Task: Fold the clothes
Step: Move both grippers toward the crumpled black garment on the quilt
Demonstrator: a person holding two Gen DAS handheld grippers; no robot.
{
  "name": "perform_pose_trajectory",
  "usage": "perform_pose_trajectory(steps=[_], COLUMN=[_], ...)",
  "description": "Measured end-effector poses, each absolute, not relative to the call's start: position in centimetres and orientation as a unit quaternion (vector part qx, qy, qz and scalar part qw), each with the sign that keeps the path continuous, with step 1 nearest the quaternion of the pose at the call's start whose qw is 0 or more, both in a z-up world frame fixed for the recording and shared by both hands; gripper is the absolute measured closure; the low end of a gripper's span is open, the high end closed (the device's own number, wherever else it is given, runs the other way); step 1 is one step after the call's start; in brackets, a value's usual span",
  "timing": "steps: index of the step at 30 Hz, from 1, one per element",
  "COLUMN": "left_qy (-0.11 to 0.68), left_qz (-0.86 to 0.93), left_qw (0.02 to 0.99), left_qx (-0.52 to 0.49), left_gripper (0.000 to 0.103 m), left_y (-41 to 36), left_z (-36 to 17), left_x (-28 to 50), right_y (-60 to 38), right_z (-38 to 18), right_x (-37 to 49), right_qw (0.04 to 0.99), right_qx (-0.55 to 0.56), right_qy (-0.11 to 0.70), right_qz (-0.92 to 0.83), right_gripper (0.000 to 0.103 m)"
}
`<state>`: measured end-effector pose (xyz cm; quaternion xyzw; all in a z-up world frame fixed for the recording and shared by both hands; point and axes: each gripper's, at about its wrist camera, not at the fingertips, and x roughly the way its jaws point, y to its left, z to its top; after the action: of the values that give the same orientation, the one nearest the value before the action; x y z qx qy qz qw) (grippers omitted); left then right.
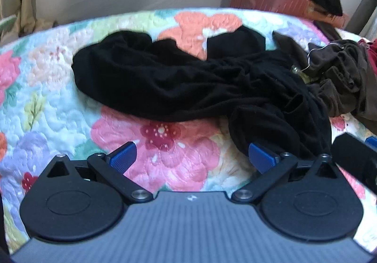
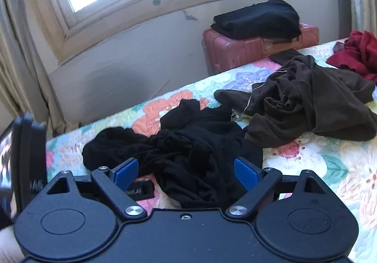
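A crumpled black garment [image 1: 179, 84] lies across the floral quilt [image 1: 47, 102], bunched and twisted toward the right. My left gripper [image 1: 192, 157] hovers open just in front of it, nothing between its blue pads [image 1: 123, 157]; the right pad sits beside the garment's near fold. In the right wrist view the same black garment [image 2: 183, 157] lies under and ahead of my right gripper [image 2: 186, 173], which is open with cloth showing between its fingers but not pinched. The other gripper's body [image 2: 26, 159] shows at the left edge.
A rumpled brown garment [image 2: 311, 102] with a wire hanger lies to the right of the black one, and a red one [image 2: 358, 53] farther back. A pink suitcase [image 2: 247, 48] with folded dark clothes [image 2: 256, 20] stands by the wall under a window.
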<state>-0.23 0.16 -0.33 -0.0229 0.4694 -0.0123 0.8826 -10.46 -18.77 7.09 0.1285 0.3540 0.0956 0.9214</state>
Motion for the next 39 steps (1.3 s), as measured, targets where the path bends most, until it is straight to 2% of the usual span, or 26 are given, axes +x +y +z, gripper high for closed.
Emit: perform_pose_trajectory(steps=[13,25,39], left_qy=[0.471,0.512,0.524], left_qz=[-0.028,-0.012,-0.02], left_qw=[0.881,0.858,0.851], left_qx=[-0.006,-0.022,-0.021], left_gripper=[0.0,0.0,0.0], left_y=[1.3,0.2,-0.2], left_z=[-3.4,-0.7,-0.4], left_x=[-1.5,0.7,0.8], right_y=[-18.5,-17.9,-18.4], right_z=[6.7,6.8,6.6], right_x=[-10.0,-10.2,-9.8], right_qw=[0.917,0.922,0.916], right_qx=[0.121,0.099,0.118], right_qy=[0.37,0.365,0.375], right_qz=[0.087,0.086,0.081], right_gripper=[0.011,0.011,0.011])
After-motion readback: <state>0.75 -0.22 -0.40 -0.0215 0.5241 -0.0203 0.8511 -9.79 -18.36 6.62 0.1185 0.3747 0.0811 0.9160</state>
